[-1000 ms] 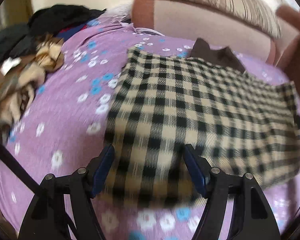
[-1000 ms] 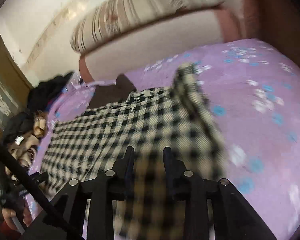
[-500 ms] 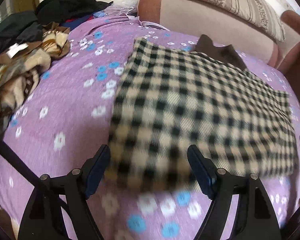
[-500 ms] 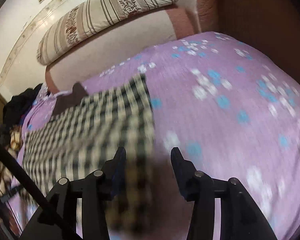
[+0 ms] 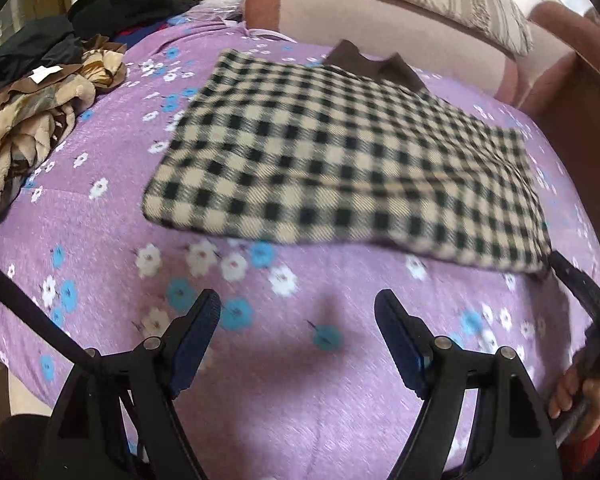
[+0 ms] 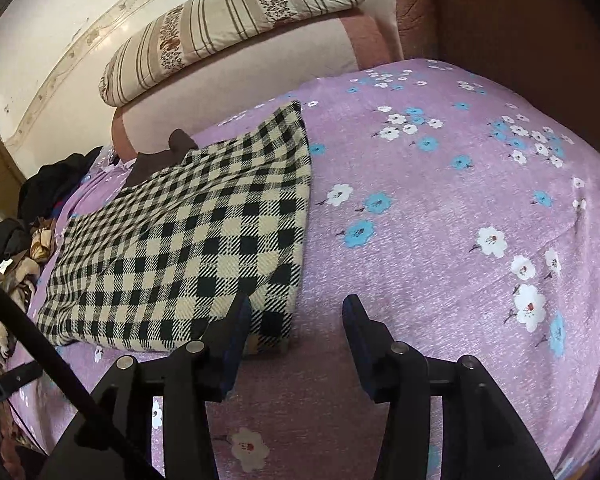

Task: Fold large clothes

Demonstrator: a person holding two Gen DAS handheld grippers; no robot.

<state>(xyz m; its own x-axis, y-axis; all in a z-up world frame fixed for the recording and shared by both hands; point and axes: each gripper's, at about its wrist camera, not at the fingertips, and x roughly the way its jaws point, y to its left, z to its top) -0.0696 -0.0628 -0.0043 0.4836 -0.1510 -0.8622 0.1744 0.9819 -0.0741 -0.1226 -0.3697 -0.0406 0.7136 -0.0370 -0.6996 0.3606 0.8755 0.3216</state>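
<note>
Checked cream-and-black cloth, a thick woollen garment [image 5: 340,168] with a dark brown collar [image 5: 374,68] at its far edge, lies folded into a rough rectangle in the middle of my bed. It rests on a purple bedspread [image 5: 300,360] printed with white and blue flowers.

My left gripper [image 5: 298,328] hovers over bare bedspread just short of the garment's near edge, its jaws spread wide and empty. My right gripper [image 6: 296,320] is also spread wide with nothing in it; its left finger [image 6: 236,320] sits at the garment's near right corner, though I cannot tell whether it touches the cloth.

I judge one fold is laid and the next is still to make. To do it well, I would take the two near corners at the same depth, pinching every layer, since this thick cloth looks likely to slip apart. I would lift both sides level and carry them toward the collar so the edges meet squarely.

To the left lies a heap of other clothes [image 5: 40,112], brown, tan and black. A striped pillow [image 6: 228,28] rests on the pale headboard [image 6: 240,80] beyond.
</note>
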